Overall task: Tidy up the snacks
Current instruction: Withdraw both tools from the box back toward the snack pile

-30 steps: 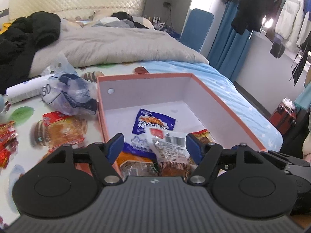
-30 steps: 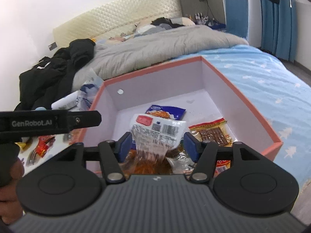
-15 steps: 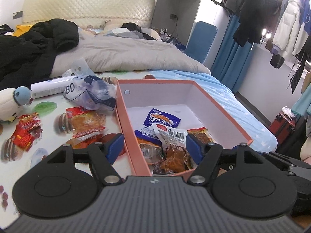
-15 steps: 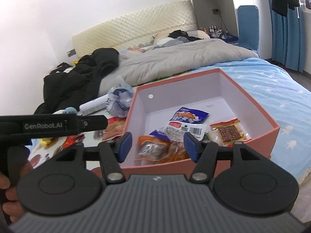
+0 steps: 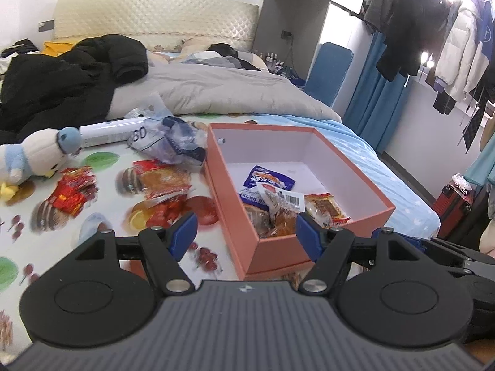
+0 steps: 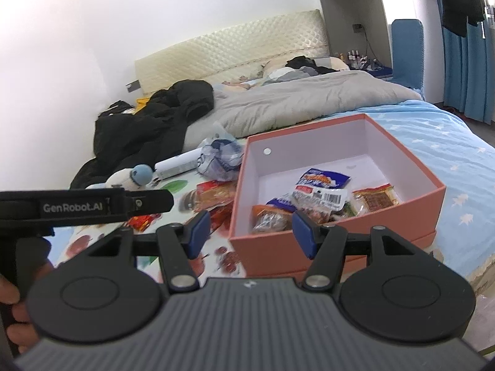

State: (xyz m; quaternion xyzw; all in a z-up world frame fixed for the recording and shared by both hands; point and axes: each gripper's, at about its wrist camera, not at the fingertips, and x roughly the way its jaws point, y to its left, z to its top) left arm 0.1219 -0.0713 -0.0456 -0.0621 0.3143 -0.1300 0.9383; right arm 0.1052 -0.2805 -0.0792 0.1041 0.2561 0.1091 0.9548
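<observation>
A salmon-pink box (image 5: pixel 368 167) (image 6: pixel 399 151) with a white inside sits on the bed and holds several snack packets, among them a blue one (image 5: pixel 267 179) (image 6: pixel 321 179) and a clear barcoded one (image 5: pixel 281 198) (image 6: pixel 318 198). More red and orange packets (image 5: pixel 161 182) (image 6: pixel 213 193) lie on the printed sheet to the left of the box. My left gripper (image 5: pixel 246 236) hangs open before the box's near corner, nothing between its fingers. Open too is my right gripper (image 6: pixel 249 228), back from the box's near wall and empty.
A plush toy (image 5: pixel 34 154), a white tube (image 5: pixel 108 131) and a crumpled plastic bag (image 5: pixel 173 145) lie left of the box. Black clothing (image 5: pixel 62 83) and a grey quilt (image 5: pixel 216 92) cover the far bed. A person's hand (image 6: pixel 15 306) holds the left tool. A red suitcase (image 5: pixel 454 204) stands at right.
Both grippers have drawn back and upward from over the box. The box now sits farther off, and more of the sheet with loose packets and the plush toy shows.
</observation>
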